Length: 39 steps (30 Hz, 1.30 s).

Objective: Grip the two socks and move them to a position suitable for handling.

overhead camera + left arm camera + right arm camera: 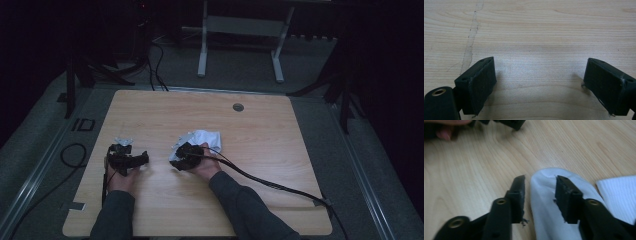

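Nearest the person, two grey sleeves enter from the bottom of the high view, each hand bearing a gripper on the wooden counter [280, 150]. The left gripper [128, 159] rests low at the counter's left part; in the left gripper view its fingers [482, 82] stand wide apart with bare wood between them, holding nothing. The right gripper [186, 155] sits near the counter's middle, at the near edge of a crumpled white cloth [204, 138]. In the right gripper view its fingers [518, 195] stand partly apart, a fold of the cloth [544, 202] lying between them; the pads do not press on it. A black cable [270, 182] trails from the right gripper to the counter's right edge. Farther off, a round grommet [238, 107] sits near the counter's far edge. Beyond the counter stands a white frame [202, 47] on the floor.
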Each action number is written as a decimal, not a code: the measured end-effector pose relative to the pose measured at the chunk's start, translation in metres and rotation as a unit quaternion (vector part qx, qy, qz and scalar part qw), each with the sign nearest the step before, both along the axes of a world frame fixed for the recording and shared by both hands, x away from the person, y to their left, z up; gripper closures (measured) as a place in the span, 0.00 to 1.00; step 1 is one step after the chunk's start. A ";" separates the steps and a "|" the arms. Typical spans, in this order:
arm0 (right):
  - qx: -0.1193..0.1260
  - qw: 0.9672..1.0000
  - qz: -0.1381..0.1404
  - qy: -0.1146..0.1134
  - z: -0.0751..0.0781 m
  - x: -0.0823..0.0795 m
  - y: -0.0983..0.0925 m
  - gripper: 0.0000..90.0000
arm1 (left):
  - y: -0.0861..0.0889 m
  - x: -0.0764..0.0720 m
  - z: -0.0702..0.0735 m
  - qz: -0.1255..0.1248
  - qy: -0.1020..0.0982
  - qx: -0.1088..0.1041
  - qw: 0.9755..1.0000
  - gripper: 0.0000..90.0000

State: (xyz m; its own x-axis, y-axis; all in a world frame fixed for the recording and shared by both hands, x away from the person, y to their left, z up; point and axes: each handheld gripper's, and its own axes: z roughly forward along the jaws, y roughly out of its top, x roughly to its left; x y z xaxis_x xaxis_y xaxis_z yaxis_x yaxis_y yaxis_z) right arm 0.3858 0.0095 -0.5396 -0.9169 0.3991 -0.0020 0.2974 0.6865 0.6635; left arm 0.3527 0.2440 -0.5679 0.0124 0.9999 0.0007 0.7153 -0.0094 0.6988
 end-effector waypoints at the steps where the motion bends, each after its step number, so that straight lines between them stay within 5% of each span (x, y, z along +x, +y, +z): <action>1: 0.002 1.000 0.005 0.000 -0.005 0.000 0.002 0.64 | 0.000 0.000 0.000 0.000 0.000 0.000 1.000 0.12; 6: -0.003 1.000 -0.002 0.006 -0.011 0.003 0.003 0.70 | 0.000 0.000 0.000 0.000 0.000 0.000 1.000 0.12; 8: -0.007 1.000 -0.007 0.002 -0.013 0.004 0.002 0.79 | 0.000 0.000 0.000 0.000 0.000 0.000 1.000 0.12; 9: -0.006 1.000 -0.007 0.001 -0.010 0.004 0.002 0.92 | 0.000 0.000 0.000 0.000 0.000 0.000 1.000 0.12; 11: -0.004 1.000 -0.009 -0.003 -0.007 0.004 0.001 0.98 | 0.000 0.000 0.000 0.000 0.000 0.000 1.000 0.12; 22: 0.003 1.000 -0.009 -0.017 0.014 0.002 -0.008 0.99 | 0.000 0.000 0.000 0.000 0.000 0.000 1.000 0.12; 30: 0.008 0.999 -0.016 -0.043 0.044 -0.004 -0.024 0.99 | 0.000 0.000 0.000 -0.001 0.001 0.001 1.000 0.12; 39: 0.029 0.996 -0.049 -0.075 0.078 -0.013 -0.070 0.99 | 0.000 0.000 0.000 0.000 0.001 0.000 1.000 0.12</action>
State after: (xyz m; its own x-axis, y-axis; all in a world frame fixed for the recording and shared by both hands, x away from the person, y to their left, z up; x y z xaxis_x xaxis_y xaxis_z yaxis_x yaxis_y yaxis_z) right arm 0.3724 -0.0610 -0.4617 -0.8649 0.4894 -0.1114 0.2546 0.6190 0.7430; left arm 0.3527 0.2439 -0.5677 0.0124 0.9999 0.0003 0.7165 -0.0092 0.6976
